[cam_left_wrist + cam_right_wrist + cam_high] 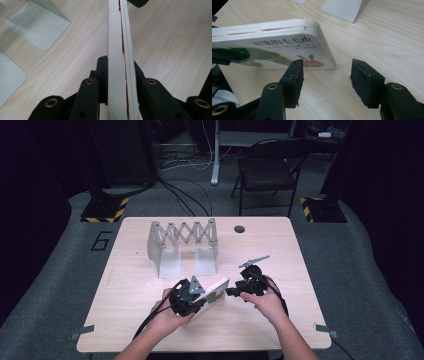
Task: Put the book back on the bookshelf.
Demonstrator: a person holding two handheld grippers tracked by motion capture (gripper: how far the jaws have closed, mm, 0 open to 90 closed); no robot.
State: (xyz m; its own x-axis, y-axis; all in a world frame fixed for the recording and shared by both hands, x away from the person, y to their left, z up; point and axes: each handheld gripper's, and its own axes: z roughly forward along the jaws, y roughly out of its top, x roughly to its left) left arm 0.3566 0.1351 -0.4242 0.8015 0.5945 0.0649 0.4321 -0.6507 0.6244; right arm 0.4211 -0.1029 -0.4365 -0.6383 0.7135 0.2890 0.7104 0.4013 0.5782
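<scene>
The left tool (pixel 202 295) sits nearest, its jaws clamped on the book (pixel 212 296) and holding it near the table's (pixel 125 320) front edge, about midway along it. The right tool (pixel 325 75) hovers just beside the book's free corner with its jaws apart and nothing between them, though the gap is narrow. To do this well, I judge the right tool should slide onto that corner squarely before the left lets go, then carry the book toward the rack (pixel 184 245) by the far edge. The book is thick board, with rounded corners and a glossy cover. The rack is matte grey metal with a scissor lattice. The table is pale wood grain
</scene>
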